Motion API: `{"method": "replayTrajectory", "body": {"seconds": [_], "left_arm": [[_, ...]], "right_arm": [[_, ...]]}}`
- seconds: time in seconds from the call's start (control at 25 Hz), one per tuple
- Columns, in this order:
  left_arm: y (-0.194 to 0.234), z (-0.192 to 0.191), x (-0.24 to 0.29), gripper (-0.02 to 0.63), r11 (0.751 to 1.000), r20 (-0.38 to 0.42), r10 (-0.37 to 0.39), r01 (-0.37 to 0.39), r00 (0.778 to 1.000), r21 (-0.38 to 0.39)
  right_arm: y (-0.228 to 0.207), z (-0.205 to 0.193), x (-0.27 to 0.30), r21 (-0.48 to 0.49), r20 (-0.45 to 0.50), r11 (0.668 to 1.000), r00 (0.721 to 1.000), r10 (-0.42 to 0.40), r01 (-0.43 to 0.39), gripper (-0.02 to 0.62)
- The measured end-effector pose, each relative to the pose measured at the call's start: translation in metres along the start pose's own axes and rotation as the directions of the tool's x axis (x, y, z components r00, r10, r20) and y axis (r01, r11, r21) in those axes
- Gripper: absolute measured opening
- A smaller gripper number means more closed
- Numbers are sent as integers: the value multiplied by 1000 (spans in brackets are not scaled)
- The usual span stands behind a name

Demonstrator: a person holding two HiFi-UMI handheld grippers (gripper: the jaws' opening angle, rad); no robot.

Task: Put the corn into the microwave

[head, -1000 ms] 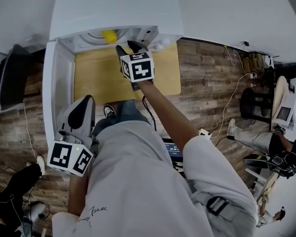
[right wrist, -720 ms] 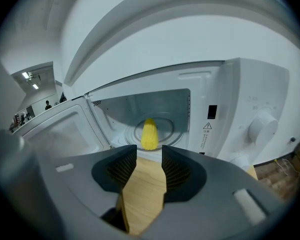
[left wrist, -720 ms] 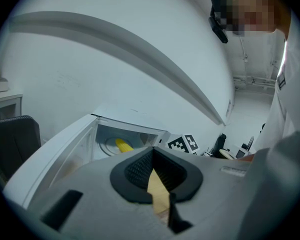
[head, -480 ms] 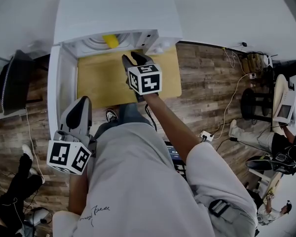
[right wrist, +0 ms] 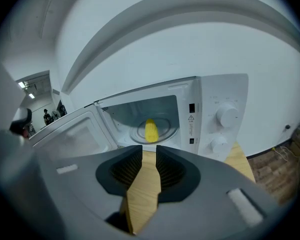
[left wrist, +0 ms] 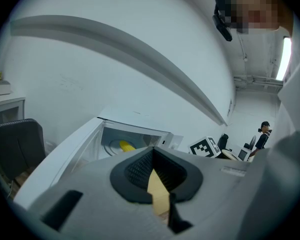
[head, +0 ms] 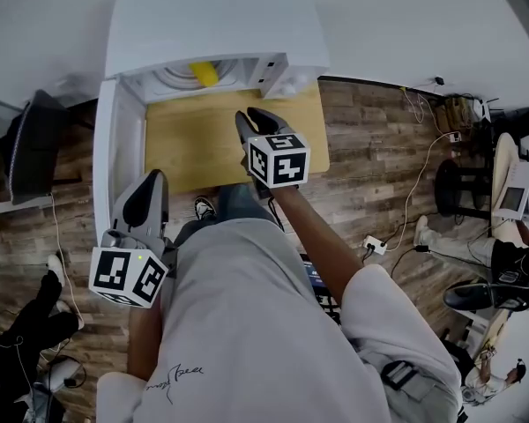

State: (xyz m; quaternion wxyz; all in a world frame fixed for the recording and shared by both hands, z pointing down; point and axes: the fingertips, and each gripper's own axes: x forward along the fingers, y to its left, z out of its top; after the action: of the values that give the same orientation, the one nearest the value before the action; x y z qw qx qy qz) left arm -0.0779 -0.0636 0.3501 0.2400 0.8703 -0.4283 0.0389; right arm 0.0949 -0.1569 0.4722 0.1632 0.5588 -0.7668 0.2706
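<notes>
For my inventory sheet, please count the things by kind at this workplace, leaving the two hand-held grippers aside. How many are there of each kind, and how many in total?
Corn: 1
Microwave: 1
Wooden table: 1
Total: 3

This was a lab-like workroom — a microwave (head: 213, 25) stood on a table (head: 194, 144) beyond the fingers (head: 266, 123) of the right gripper (head: 254, 115), and loose cables (head: 420, 167) trailed right of them.
</notes>
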Motion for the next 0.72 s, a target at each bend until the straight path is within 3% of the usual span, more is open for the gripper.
{"method": "replayTrajectory", "body": {"seconds": [0.72], "left_arm": [[4, -14, -1, -13, 1000, -28, 21, -20, 999, 12]], "right_arm": [[2, -12, -65, 24, 27, 1000, 1000, 2, -3, 41]]}}
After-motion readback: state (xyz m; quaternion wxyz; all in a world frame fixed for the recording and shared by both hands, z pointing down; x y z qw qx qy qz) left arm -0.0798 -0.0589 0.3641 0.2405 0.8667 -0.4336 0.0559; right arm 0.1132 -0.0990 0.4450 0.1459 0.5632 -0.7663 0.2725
